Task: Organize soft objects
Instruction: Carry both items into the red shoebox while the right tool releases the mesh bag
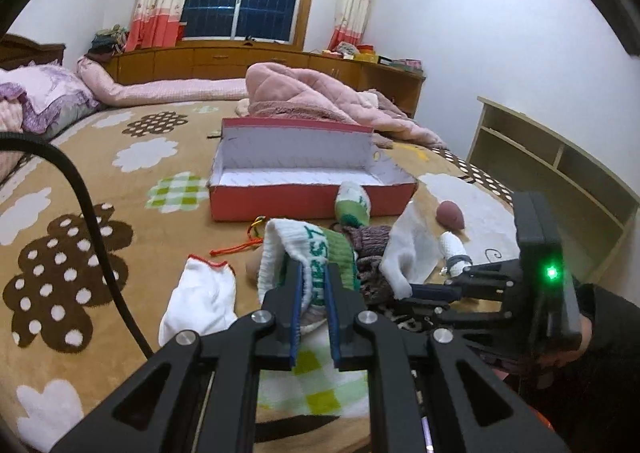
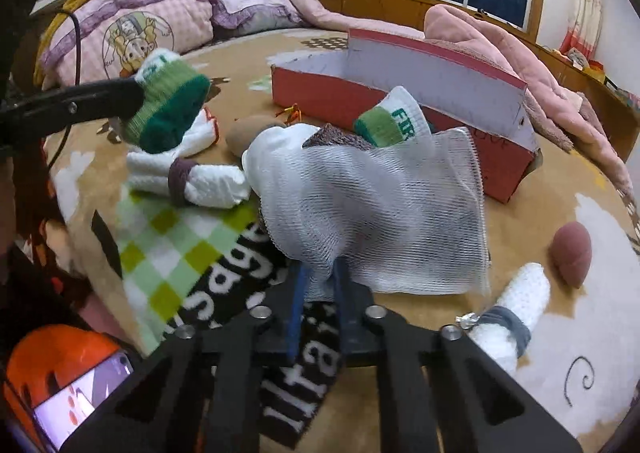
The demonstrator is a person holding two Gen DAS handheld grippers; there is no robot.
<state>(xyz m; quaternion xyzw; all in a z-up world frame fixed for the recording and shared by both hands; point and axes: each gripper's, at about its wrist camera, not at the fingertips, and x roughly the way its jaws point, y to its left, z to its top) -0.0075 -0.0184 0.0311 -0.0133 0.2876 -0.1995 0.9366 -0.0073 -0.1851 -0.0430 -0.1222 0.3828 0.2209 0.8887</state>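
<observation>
Left wrist view: left gripper [image 1: 314, 289] clamps green-cuffed sock [image 1: 304, 253]; right gripper [image 2: 320, 285] pinches white mesh cloth [image 2: 380, 205]; next, carry both forward into red box [image 1: 280, 205].

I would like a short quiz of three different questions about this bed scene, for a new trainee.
1. True or false: the red box on the bed already contains a sock.
2. What does the left gripper hold?
A. a white mesh cloth
B. a green and white sock
C. a pillow
3. Fill in the missing word: the right gripper has its jaws closed on the white mesh ____.

Key
1. False: its visible inside is bare, though the near wall hides part of the floor.
2. B: the green and white sock sits between the blue pads.
3. cloth: the white mesh cloth hangs from the jaws, lifted above the blanket.
</observation>
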